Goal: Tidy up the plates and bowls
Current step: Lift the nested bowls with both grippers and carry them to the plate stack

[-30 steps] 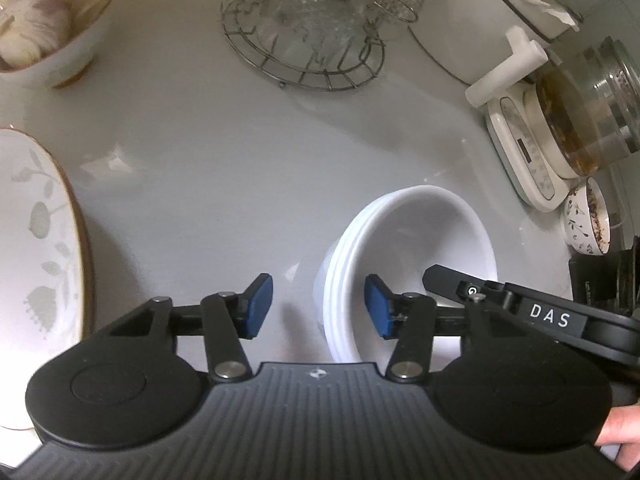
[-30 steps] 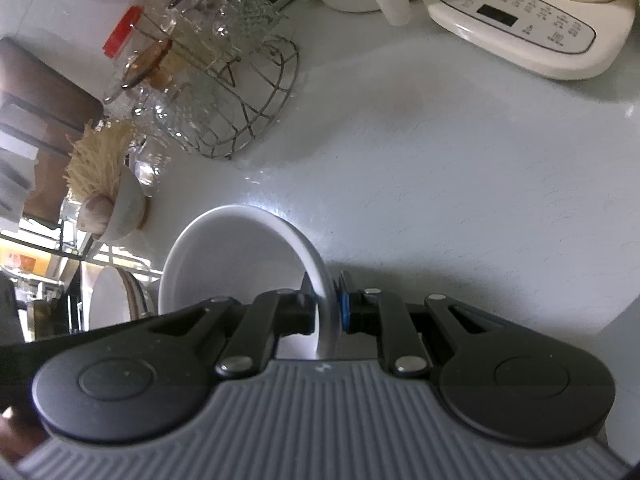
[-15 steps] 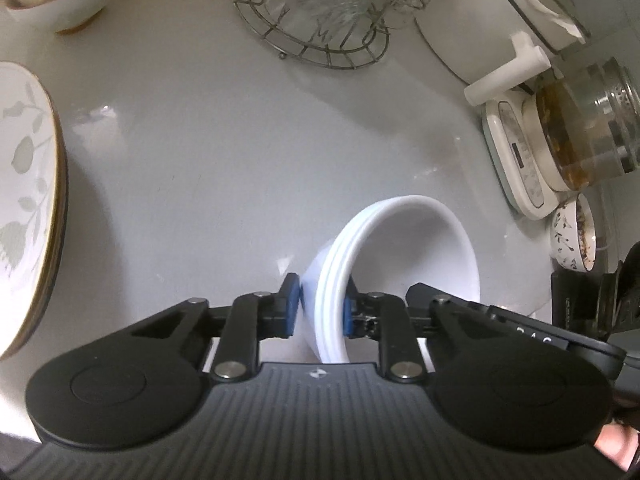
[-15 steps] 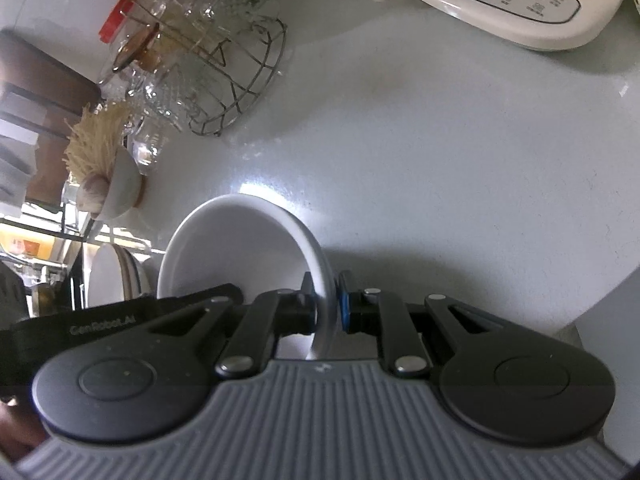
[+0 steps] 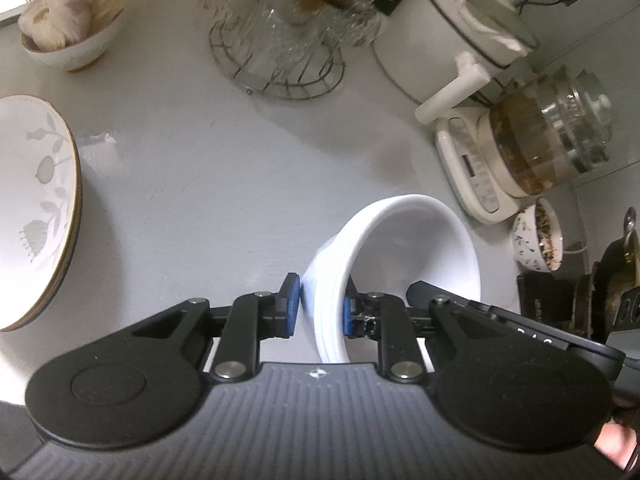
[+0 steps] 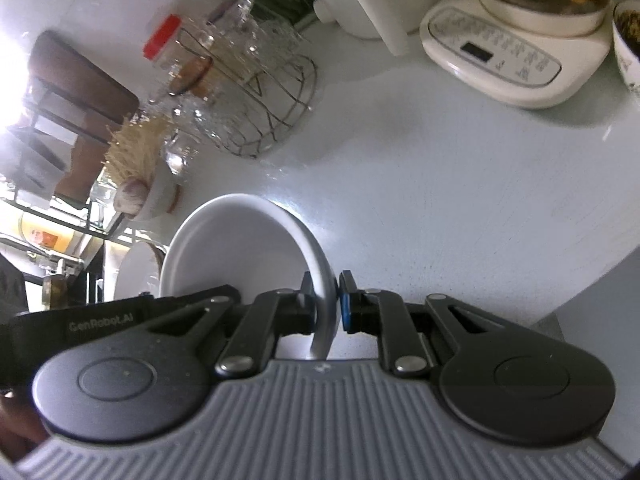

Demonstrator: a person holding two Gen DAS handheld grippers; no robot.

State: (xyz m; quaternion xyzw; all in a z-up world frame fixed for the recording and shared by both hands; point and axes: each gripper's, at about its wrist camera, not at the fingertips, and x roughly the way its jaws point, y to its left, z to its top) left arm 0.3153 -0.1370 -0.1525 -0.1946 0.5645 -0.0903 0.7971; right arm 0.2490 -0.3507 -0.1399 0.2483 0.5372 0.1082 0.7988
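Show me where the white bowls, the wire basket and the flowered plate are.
White bowls [image 5: 404, 240], left wrist view, inner wall of the top bowl.
Wire basket [image 5: 296, 88], left wrist view, its wire base ring.
Flowered plate [image 5: 36, 200], left wrist view, its patterned face.

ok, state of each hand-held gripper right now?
Left hand-held gripper: shut on the stack of white bowls, near rim.
Right hand-held gripper: shut on the same stack's opposite rim.
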